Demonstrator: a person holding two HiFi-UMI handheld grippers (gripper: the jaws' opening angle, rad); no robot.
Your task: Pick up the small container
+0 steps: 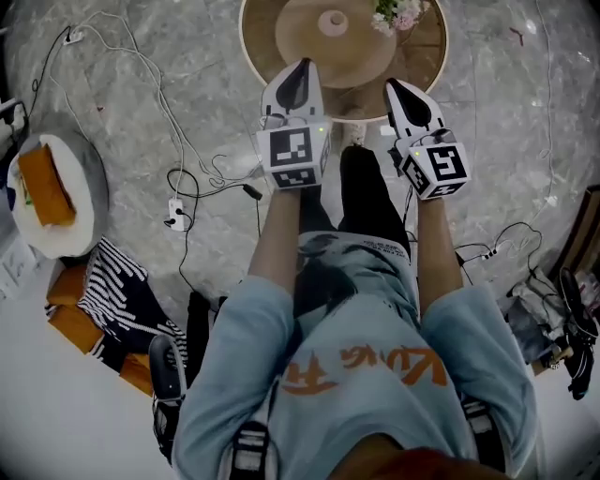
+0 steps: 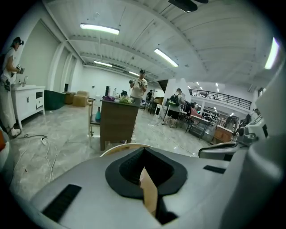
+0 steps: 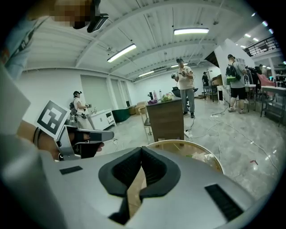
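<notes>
Wooden and round, the low table (image 1: 272, 56) carries the small pale round container (image 1: 333, 21) at its centre, ahead of the grey left gripper (image 1: 302, 66) and right gripper (image 1: 394, 86), both closed on nothing, apparently poised before reaching.
</notes>
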